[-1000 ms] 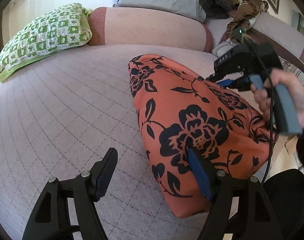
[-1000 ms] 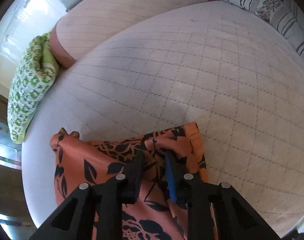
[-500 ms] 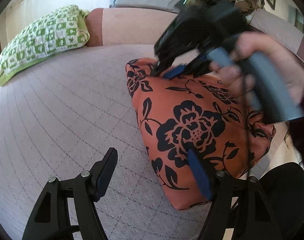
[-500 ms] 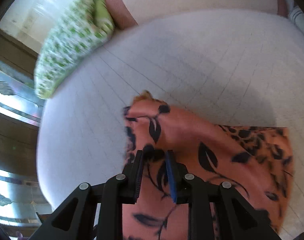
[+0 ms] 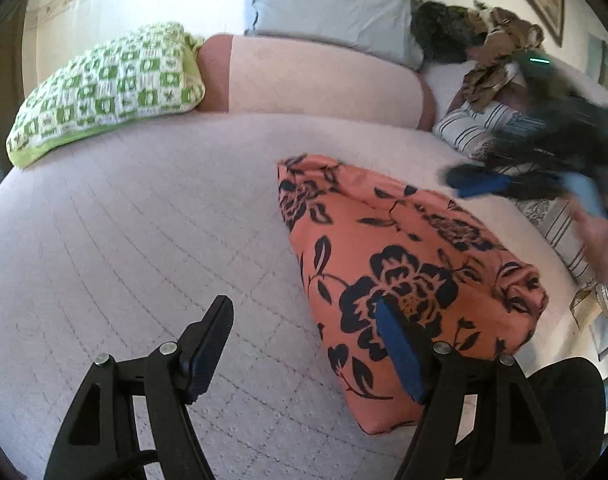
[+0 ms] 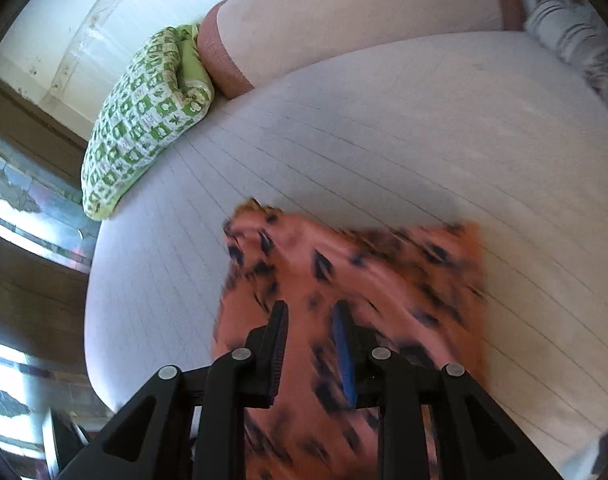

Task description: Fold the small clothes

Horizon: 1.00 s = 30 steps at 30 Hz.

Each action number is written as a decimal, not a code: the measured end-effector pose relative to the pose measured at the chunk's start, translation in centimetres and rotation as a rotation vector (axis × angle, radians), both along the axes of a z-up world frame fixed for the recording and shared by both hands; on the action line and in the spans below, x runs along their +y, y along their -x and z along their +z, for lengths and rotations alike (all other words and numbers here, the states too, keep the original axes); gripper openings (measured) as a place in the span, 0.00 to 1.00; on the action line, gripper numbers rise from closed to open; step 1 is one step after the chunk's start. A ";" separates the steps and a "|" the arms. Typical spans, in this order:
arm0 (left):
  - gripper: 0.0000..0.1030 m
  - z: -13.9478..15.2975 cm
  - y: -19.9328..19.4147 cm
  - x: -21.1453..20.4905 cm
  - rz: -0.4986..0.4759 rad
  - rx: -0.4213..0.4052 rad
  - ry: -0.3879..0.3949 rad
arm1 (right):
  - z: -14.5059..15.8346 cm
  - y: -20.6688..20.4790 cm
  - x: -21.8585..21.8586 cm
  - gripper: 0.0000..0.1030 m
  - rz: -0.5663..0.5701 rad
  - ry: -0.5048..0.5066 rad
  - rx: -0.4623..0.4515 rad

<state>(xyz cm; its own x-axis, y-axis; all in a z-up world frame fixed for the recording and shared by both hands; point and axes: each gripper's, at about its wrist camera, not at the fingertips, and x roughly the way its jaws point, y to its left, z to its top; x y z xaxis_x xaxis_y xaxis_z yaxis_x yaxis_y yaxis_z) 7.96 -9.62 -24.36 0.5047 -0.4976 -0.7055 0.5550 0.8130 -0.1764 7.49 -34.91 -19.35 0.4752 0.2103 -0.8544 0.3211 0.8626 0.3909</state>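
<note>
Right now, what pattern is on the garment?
Orange garment with black flowers, clearest in the left wrist view.

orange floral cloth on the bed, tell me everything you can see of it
The cloth is orange, thin-looking fabric printed with black flowers and leaves. It lies folded into a rough wedge on the quilted bed cover, narrow end toward the pillows, with a small ruffled bit at its far corner. The left gripper stands open at its near edge, blue pad over the print; contact cannot be told. The right gripper is above it, blurred, with nothing seen pinched between its narrow jaws.
</note>
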 end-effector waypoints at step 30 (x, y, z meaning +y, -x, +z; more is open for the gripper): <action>0.76 -1.1 1.2 -1.7 0.021 -0.058 -0.124 | -4.3 4.9 2.1 0.27 0.001 0.025 0.138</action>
